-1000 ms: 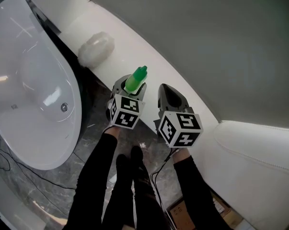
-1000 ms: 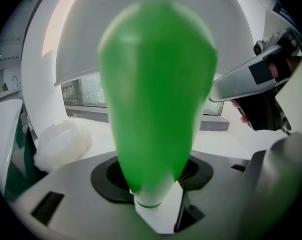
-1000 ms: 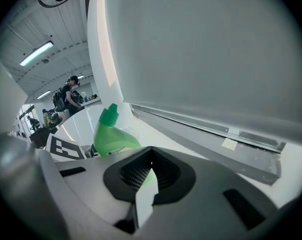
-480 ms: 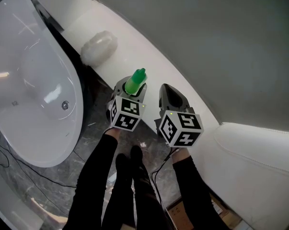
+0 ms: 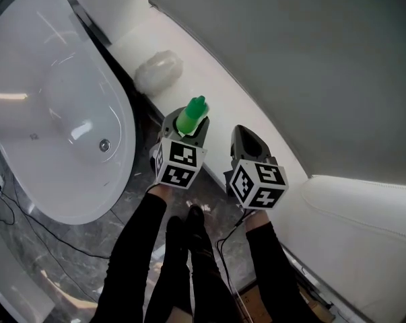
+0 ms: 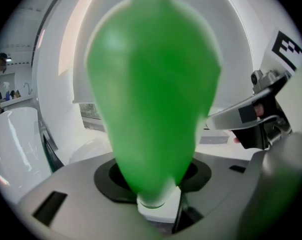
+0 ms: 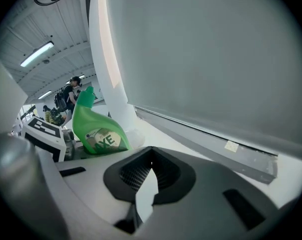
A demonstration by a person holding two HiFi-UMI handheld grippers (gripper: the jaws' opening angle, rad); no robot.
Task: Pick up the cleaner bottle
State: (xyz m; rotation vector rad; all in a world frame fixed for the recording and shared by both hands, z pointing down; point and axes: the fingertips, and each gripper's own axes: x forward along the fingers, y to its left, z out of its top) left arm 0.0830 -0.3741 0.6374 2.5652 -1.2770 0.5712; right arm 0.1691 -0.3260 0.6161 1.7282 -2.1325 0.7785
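The green cleaner bottle stands upright between the jaws of my left gripper, which is shut on its lower body. It is held just above the white ledge. In the left gripper view the bottle fills the picture and rises from between the jaws. My right gripper hangs beside it on the right, shut and holding nothing. In the right gripper view the bottle shows at the left with a label on its side, well clear of that gripper's closed tips.
A white bathtub lies at the left over a dark marble floor with cables. A clear plastic bundle rests farther along the ledge. A grey wall runs behind it. A white cushioned form is at the right and a cardboard box below.
My left gripper has risen a little with the bottle in it. The head view has swung, so the tub and the bundle show further right. The right gripper has stayed put.
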